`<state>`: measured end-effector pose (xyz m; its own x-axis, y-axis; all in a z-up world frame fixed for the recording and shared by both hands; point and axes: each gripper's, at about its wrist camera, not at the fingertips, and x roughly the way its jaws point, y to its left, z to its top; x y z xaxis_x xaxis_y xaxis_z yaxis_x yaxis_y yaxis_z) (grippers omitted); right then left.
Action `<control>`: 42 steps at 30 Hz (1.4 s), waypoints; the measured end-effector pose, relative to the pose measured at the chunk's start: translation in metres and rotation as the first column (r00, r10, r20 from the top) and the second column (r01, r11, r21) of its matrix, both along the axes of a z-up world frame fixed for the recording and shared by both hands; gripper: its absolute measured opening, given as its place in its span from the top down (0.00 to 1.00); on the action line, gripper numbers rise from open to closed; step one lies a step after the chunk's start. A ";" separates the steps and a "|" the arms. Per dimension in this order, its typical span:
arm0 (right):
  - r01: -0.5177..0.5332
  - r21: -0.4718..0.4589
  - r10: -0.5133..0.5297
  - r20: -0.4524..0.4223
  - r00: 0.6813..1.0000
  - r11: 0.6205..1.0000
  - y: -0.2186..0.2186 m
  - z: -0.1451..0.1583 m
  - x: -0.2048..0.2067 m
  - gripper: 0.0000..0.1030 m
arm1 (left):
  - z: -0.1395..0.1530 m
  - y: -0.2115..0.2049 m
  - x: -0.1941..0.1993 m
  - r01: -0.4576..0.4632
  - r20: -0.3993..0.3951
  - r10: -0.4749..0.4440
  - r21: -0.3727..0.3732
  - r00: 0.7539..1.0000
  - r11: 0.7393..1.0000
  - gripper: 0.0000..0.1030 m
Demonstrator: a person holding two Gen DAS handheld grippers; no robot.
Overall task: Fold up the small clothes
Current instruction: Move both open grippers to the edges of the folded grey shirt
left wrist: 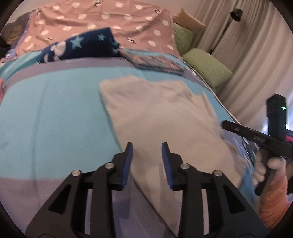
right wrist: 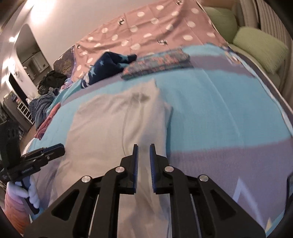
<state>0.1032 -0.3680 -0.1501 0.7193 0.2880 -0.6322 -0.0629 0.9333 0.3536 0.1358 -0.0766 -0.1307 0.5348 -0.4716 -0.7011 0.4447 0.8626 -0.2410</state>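
Pale cream cloth garment spread flat on a turquoise and lilac bedspread, both grippers above its near edge.

In the left wrist view the left gripper sits at bottom centre, its blue pads apart with nothing pinched. In the right wrist view the right gripper shows a narrow gap, gripping nothing, the cloth behind it. A folded dark patterned garment lies at upper centre.

Warm, dimmish indoor light fills the room, with a bright glare high on the wall in the right wrist view. Both views are smeared by motion blur, worst on the bedspread and the dotted sheet. The fisheye lens bends everything near the dark, rounded corners.
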 end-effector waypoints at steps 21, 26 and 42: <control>-0.007 0.063 0.012 -0.078 0.997 0.998 -0.029 -0.017 0.068 0.76 | -0.017 0.030 0.126 -0.212 -0.064 0.209 -0.048 0.976 0.976 0.58; -0.022 0.043 0.025 -0.076 0.997 0.999 -0.038 -0.015 0.046 0.49 | -0.007 0.044 0.099 -0.144 -0.121 0.125 -0.166 0.985 0.976 0.60; -0.196 0.210 0.226 -0.132 0.965 0.958 -0.033 -0.039 0.033 0.43 | -0.030 0.006 0.031 0.048 -0.177 -0.068 -0.115 0.982 0.992 0.38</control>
<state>0.1363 -0.4007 -0.1889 0.5277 0.5507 -0.6467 -0.1819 0.8170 0.5472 0.1663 -0.0703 -0.1609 0.3741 -0.5770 -0.7260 0.4337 0.8008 -0.4130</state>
